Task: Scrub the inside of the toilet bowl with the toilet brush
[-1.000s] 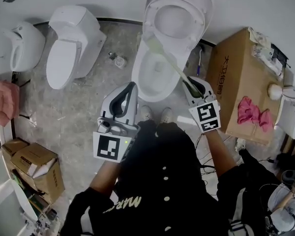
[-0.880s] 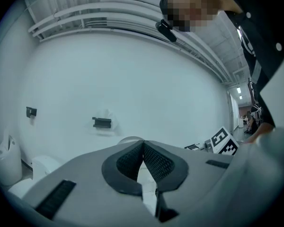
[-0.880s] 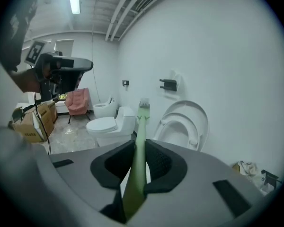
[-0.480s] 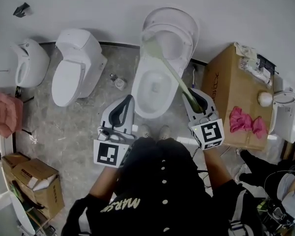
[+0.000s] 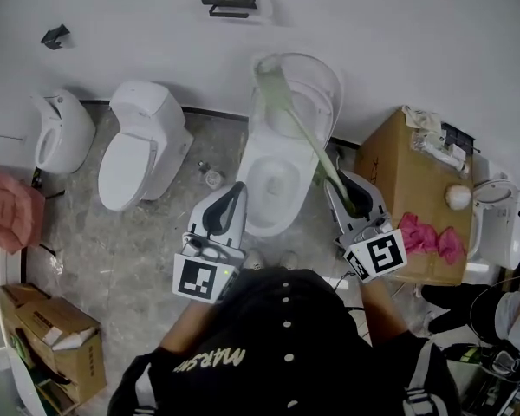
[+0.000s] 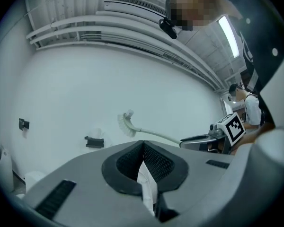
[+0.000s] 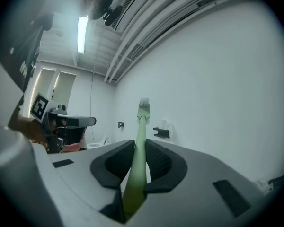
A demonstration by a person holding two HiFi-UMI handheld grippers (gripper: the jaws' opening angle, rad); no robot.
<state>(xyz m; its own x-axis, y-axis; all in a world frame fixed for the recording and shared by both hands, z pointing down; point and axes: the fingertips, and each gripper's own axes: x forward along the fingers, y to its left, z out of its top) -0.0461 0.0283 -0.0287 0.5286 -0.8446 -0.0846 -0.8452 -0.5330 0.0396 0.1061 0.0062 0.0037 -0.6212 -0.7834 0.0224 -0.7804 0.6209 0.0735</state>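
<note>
**Brush up, clear of the bowl**

The toilet brush [image 5: 302,133], pale green with a whitish head [image 5: 267,74], slants toward 11 o'clock across the upright lid [image 5: 319,83] (head well above the rim). The white toilet bowl [image 5: 253,176] stands open at centre.

The floor [image 5: 147,241] was grey, mottled stone that met a white wall. An open toilet [image 5: 264,208] stood on it near the middle, its lid tipped up against the wall. To its left stood a second toilet [image 5: 134,159] with the lid shut, and between the two lay a small round drain [image 5: 212,178]. A urinal [image 5: 61,133] sat at the far left. A large cardboard box [image 5: 407,189] stood just right of the open toilet, and smaller boxes [image 5: 48,341] sat at the lower left.
</note>
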